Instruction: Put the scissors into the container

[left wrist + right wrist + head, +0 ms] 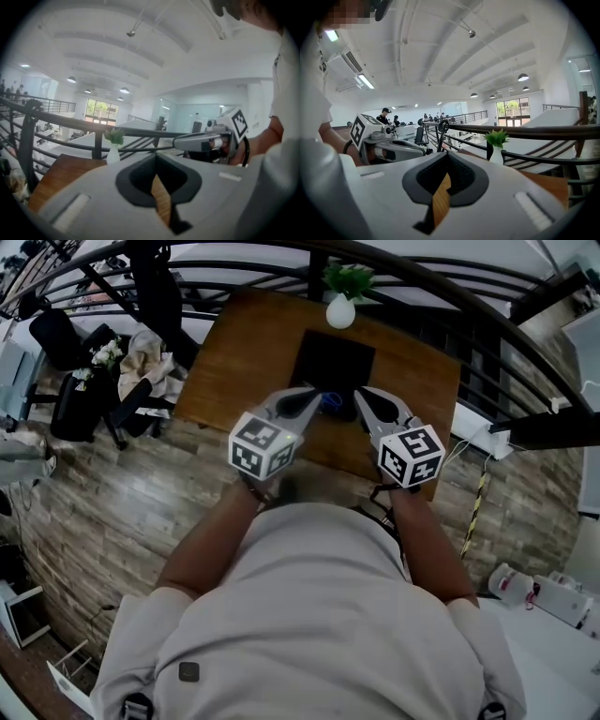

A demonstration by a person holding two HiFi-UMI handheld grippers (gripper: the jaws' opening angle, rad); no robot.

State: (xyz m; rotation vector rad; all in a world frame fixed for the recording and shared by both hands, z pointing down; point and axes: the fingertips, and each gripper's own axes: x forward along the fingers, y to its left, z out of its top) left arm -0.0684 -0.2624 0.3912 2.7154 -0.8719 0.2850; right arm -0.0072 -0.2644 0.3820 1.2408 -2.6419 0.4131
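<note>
Only the blue handle loops of the scissors (330, 401) show in the head view; the blades are hidden or too small to make out. They lie at the near edge of the black square container (333, 357); whether they rest inside it or just against its rim cannot be told. The container sits on the wooden table (234, 362), toward its middle.

The scissors sit between the two gripper tips, which hang just above and beside them. The left gripper (309, 397) is immediately to their left and the right gripper (366, 397) immediately to their right. Neither touches them as far as can be seen.

In its own view the left gripper (156, 157) has its jaws closed together at the tips, with only table wood showing through the gap behind them. The right gripper (447, 157) is the same, jaws fully together and empty.

At the far edge of the table stands a white vase (340, 310) with a green plant, and a dark railing (450, 282) runs beyond it.
</note>
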